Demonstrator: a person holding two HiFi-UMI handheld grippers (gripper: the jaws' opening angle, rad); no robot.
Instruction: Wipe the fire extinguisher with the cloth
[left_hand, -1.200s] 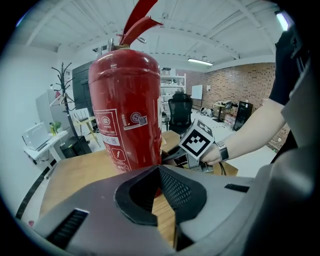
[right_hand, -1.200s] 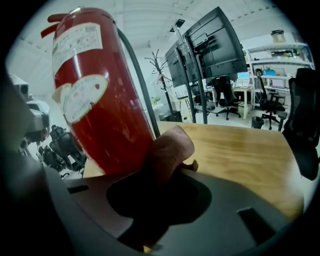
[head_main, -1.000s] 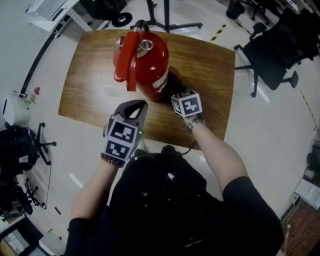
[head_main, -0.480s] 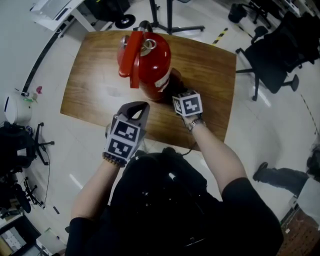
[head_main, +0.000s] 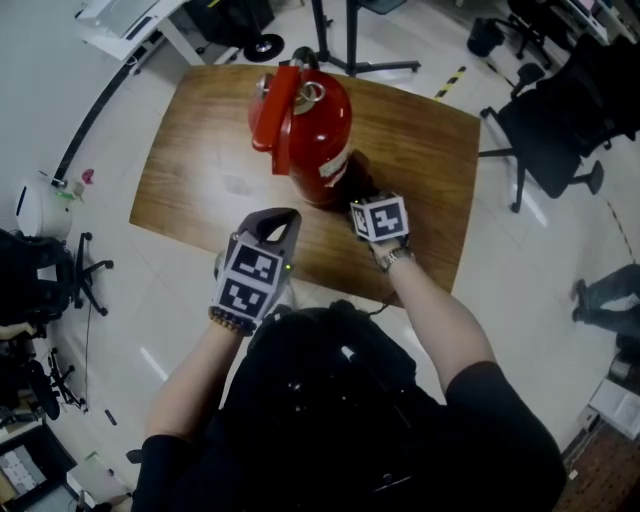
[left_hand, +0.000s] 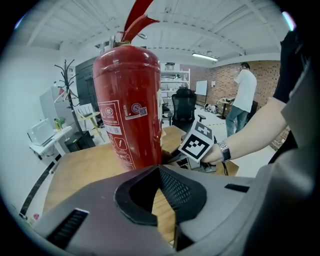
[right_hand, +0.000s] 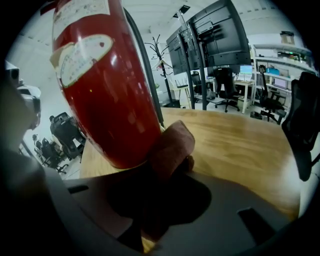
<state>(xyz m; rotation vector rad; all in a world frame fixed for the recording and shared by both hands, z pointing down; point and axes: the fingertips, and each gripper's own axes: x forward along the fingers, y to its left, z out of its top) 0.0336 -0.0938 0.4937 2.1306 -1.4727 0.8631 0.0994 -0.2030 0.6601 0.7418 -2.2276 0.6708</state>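
A red fire extinguisher (head_main: 310, 130) stands upright on the wooden table (head_main: 200, 180); it fills the left gripper view (left_hand: 127, 105) and looms close in the right gripper view (right_hand: 100, 85). My right gripper (head_main: 360, 195) is shut on a brown cloth (right_hand: 167, 145), which presses against the extinguisher's lower right side (head_main: 352, 172). My left gripper (head_main: 278, 218) is shut and empty, held short of the extinguisher near the table's front edge. Its tips (left_hand: 159, 172) meet with nothing between them.
Office chairs (head_main: 560, 110) stand to the right of the table, and a stand's legs (head_main: 350, 55) are behind it. A person (left_hand: 242, 95) stands in the far background. A white device (head_main: 40, 205) sits on the floor at the left.
Neither gripper has visibly moved against the extinguisher. The head view has shifted a little, so the table and extinguisher sit slightly further right in it.
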